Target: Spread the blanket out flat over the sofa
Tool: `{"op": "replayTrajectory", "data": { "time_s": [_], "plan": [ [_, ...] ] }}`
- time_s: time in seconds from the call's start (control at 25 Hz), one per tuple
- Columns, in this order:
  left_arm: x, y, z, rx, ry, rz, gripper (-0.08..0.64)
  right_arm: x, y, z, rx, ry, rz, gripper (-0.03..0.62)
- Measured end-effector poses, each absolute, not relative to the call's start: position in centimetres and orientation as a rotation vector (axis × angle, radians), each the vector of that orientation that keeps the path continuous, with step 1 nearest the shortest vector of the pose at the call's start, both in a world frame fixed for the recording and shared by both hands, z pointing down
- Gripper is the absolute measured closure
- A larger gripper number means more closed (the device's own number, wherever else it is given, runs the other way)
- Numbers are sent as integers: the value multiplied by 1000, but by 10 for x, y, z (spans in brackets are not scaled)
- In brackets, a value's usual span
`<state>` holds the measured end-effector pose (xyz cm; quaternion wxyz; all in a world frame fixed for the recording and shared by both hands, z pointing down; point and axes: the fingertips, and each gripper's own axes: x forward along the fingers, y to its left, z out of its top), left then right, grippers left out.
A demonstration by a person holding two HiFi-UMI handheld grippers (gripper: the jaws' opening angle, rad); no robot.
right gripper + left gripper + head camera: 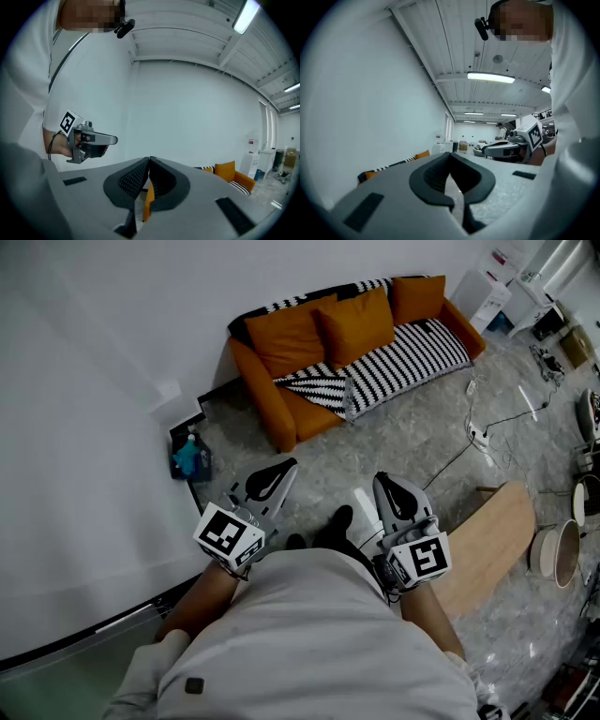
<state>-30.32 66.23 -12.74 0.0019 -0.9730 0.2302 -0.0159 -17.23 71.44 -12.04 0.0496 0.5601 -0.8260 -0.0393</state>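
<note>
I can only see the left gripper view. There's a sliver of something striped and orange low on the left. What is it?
Observer: An orange sofa with a black-and-white striped blanket lying on its seat.
Operator: Is the blanket lying flat?
Observer: No. The head view shows it rumpled and folded over at one end of the seat.
Operator: Is the other gripper holding anything?
Observer: No. The right gripper has its jaws together with nothing between them, well short of the sofa.

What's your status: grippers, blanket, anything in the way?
Left gripper and right gripper shut, empty. Striped blanket on sofa, front edge bunched, not flat. Power strip with cords on floor before sofa.
</note>
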Motion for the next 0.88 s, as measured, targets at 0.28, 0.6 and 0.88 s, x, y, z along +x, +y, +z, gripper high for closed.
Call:
{"op": "replayTrajectory", "data": {
  "time_s": [0.28,0.6,0.88],
  "plan": [
    [-296,658,-123,-3055,723,-64,551,-160,710,-116,1718,-2505,-113,565],
    [-269,632,-112,-3083,716,-104,551,-131,683,-105,1742,-2507,-39,563],
    [-204,585,-97,-3098,717,-165,551,-69,640,-90,1745,-2535,23,563]
  ]
}}
